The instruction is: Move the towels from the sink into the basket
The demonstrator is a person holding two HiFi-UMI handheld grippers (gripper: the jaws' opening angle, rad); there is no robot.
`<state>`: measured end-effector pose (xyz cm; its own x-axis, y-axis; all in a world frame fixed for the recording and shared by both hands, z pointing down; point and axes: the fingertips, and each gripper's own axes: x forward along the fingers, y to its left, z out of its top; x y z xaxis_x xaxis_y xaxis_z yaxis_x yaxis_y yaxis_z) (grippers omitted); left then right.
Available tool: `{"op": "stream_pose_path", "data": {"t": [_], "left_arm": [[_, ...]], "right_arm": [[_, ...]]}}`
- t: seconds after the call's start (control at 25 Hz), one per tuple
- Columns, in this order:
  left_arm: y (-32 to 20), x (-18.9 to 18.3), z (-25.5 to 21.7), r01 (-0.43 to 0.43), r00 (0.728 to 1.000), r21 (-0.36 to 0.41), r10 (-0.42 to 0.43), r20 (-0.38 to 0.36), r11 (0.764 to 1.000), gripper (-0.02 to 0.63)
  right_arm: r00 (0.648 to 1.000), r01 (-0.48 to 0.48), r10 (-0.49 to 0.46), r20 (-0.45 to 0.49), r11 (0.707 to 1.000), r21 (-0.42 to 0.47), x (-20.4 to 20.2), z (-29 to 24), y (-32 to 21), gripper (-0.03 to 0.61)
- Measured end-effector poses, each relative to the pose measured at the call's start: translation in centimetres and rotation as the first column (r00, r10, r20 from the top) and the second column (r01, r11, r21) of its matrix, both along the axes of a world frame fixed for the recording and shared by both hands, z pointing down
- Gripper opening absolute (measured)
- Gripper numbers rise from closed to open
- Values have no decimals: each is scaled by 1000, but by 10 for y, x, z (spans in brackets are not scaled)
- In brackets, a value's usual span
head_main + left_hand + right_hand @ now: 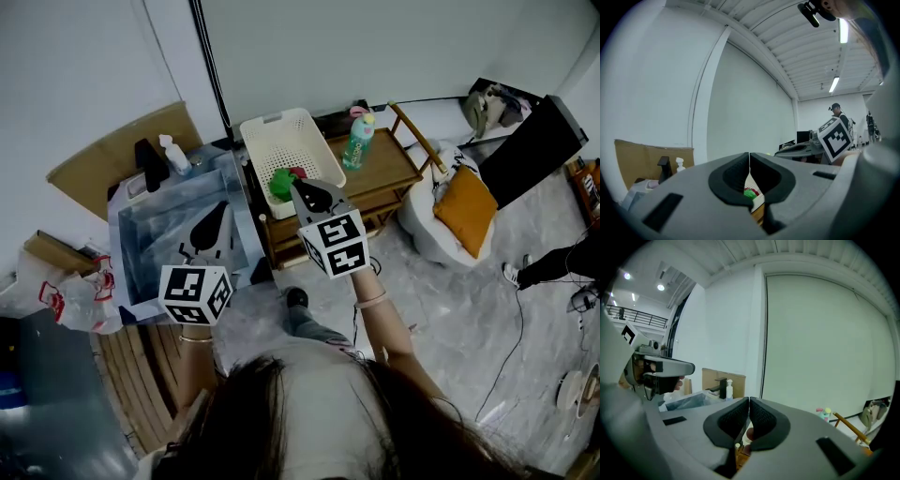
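Head view first. White basket point(281, 141) up at twelve o'clock, on the left end of the wooden counter point(384, 176). Green towel point(280, 184) and red towel point(298, 173) bunched inside at its near corner. Right tool point(296, 184) lined up with that corner, tips aimed toward eleven o'clock, pinched together and empty. Out at nine o'clock, the sink point(155, 234), with a black faucet point(147, 161) and a soap bottle point(173, 155) on its far rim. Left tool point(222, 208) hanging above the basin, clamped tight on nothing. Green bottle point(356, 142) at three o'clock of the basket, orange cushion point(464, 211) further off the same way.

Over to the left gripper view. Jaws meeting flush at dead centre, nothing between. Just under the tips, at six o'clock, a sliver of green towel point(750, 192) against the white basket point(758, 199). Faucet point(664, 167) and soap bottle point(679, 164) at eight o'clock before a cardboard sheet point(637, 157). Right tool off at three o'clock.

Now the right gripper view. Jaws closed flush again, nothing gripped. Sink point(689, 401) at eight o'clock, faucet point(723, 386) and soap bottle point(730, 389) just left of the tips, left tool at nine o'clock.
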<state>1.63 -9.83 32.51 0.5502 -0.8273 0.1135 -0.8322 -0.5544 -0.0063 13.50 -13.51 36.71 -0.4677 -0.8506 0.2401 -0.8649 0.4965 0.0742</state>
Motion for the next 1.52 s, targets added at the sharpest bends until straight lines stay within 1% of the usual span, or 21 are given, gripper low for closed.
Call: {"op": "stream_pose_path", "data": {"t": [0.4, 0.68, 1.0, 1.4, 1.52], "left_arm": [[43, 5, -12, -12, 1000, 39, 12, 5, 999, 9], [68, 9, -15, -21, 1000, 52, 20, 13, 998, 9], [93, 14, -20, -35, 999, 69, 34, 20, 997, 9], [118, 14, -24, -44, 999, 88, 42, 18, 995, 9], [124, 13, -25, -46, 999, 91, 44, 19, 995, 9]], "right_arm": [[998, -11, 7, 55, 998, 63, 0, -25, 53, 26], [997, -29, 23, 71, 996, 87, 5, -35, 83, 26], [998, -51, 45, 53, 991, 120, 13, -44, 112, 26], [997, -58, 51, 57, 990, 131, 14, -49, 140, 26], [998, -56, 51, 43, 990, 131, 12, -47, 148, 26]]}}
